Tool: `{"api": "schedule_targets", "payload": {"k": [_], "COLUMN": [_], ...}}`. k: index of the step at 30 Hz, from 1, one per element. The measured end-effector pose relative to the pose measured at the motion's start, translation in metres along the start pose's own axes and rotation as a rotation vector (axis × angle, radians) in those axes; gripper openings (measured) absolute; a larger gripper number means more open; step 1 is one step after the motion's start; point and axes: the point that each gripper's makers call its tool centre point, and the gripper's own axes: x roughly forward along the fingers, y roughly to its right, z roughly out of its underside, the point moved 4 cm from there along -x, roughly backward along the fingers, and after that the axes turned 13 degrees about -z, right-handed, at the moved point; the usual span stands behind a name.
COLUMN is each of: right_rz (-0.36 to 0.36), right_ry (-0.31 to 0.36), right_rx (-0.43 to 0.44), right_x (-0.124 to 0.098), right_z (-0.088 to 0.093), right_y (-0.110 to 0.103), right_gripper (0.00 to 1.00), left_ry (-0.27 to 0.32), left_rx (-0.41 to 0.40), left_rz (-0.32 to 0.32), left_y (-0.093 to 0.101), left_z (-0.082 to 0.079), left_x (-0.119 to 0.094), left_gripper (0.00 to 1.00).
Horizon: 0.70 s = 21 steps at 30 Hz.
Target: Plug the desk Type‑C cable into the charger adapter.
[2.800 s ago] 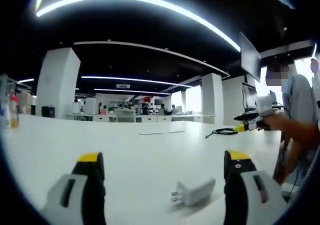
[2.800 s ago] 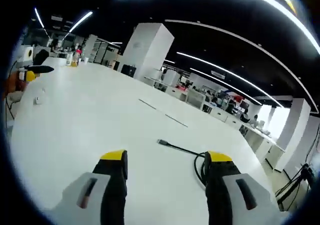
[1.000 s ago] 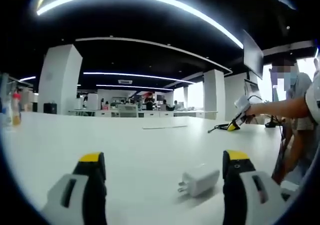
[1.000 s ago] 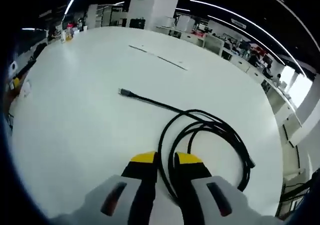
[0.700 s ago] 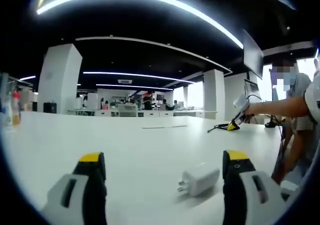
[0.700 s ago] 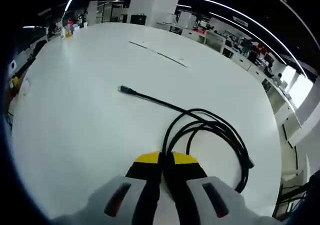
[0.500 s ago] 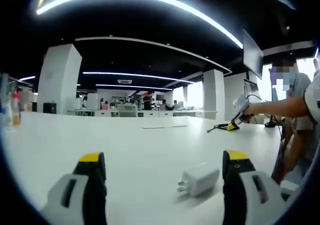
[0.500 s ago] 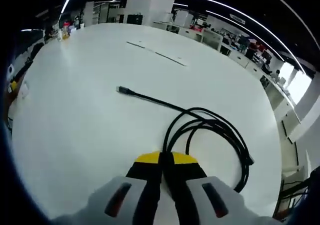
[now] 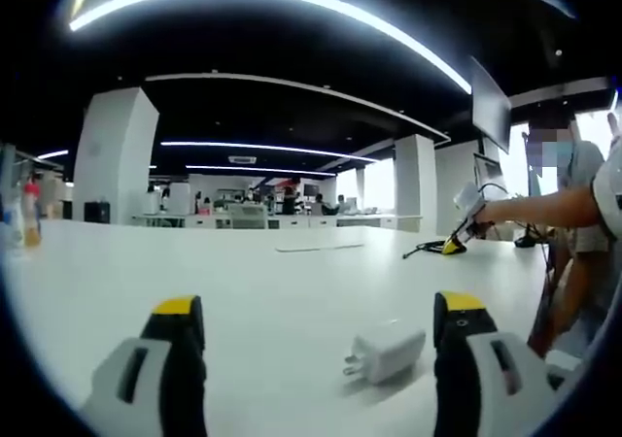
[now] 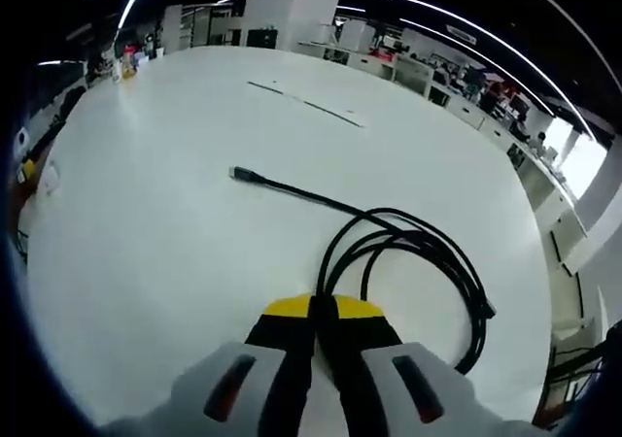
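Left gripper (image 9: 316, 311) hovers low over the white tabletop (image 9: 243, 282), jaws spread wide, nothing between them. The white charger adapter (image 9: 386, 352) lies flat on the tabletop just inside the right-hand jaw, at about 5 o'clock in the left gripper view, prongs pointing toward 9 o'clock; whether it touches the jaw can't be told. Far across the tabletop at about 3 o'clock, the right gripper (image 9: 459, 235) shows in a person's hand (image 9: 486, 214), tip down at a dark coil of cable.

Right gripper view: right gripper (image 10: 324, 309) has its yellow-tipped jaws pressed together on a strand of the black Type-C cable (image 10: 408, 252), pinched where the loop comes down to 6 o'clock. The rest of the cable lies coiled on the tabletop from centre toward 4 o'clock. One straight run goes up toward 10 o'clock and ends in the free connector (image 10: 241, 174), lying flat, apart from the jaws. A second end of the cable sits at the coil's right edge near 4 o'clock. Thin seam line (image 10: 303, 104) in the tabletop at about 12 o'clock. Small bottles (image 10: 124, 60) at the far edge near 10 o'clock, too small to read.
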Motion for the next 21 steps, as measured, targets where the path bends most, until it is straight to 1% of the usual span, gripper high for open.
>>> {"api": "schedule_targets", "payload": {"k": [5, 7, 10, 11, 12, 13, 17, 19, 21], "right_rz": [-0.015, -0.024, -0.035, -0.041, -0.044, -0.049, -0.071, -0.077, -0.089], "right_ry": [0.000, -0.003, -0.009, -0.010, -0.010, -0.012, -0.017, -0.015, -0.015], "right_rx": [0.015, 0.016, 0.011, 0.010, 0.010, 0.009, 0.008, 0.015, 0.024], "right_x": [-0.003, -0.006, -0.007, -0.008, -0.009, -0.010, -0.010, -0.011, -0.013], "right_z": [0.003, 0.006, 0.008, 0.010, 0.010, 0.011, 0.012, 0.014, 0.017], "right_y": [-0.010, -0.020, -0.027, -0.035, -0.037, -0.042, -0.047, -0.053, -0.065], "right_gripper": [0.04, 0.04, 0.04, 0.04, 0.04, 0.04, 0.04, 0.04, 0.04], "left_ry": [-0.003, -0.005, -0.009, -0.010, -0.015, -0.015, -0.012, -0.010, -0.016], "left_rx": [-0.001, 0.000, -0.003, -0.002, 0.017, 0.013, 0.010, 0.009, 0.009], "left_rz": [0.001, 0.001, 0.002, 0.004, -0.031, -0.025, -0.020, -0.017, -0.017], "left_y": [0.000, 0.000, 0.000, 0.001, -0.003, -0.001, 0.001, 0.002, 0.001], "left_z": [0.001, 0.001, 0.002, 0.002, 0.000, 0.000, -0.002, -0.002, -0.001], "left_x": [0.000, -0.001, -0.001, -0.001, -0.001, -0.001, 0.000, 0.000, -0.001], "left_gripper": [0.99, 0.99, 0.99, 0.99, 0.99, 0.99, 0.99, 0.99, 0.99]}}
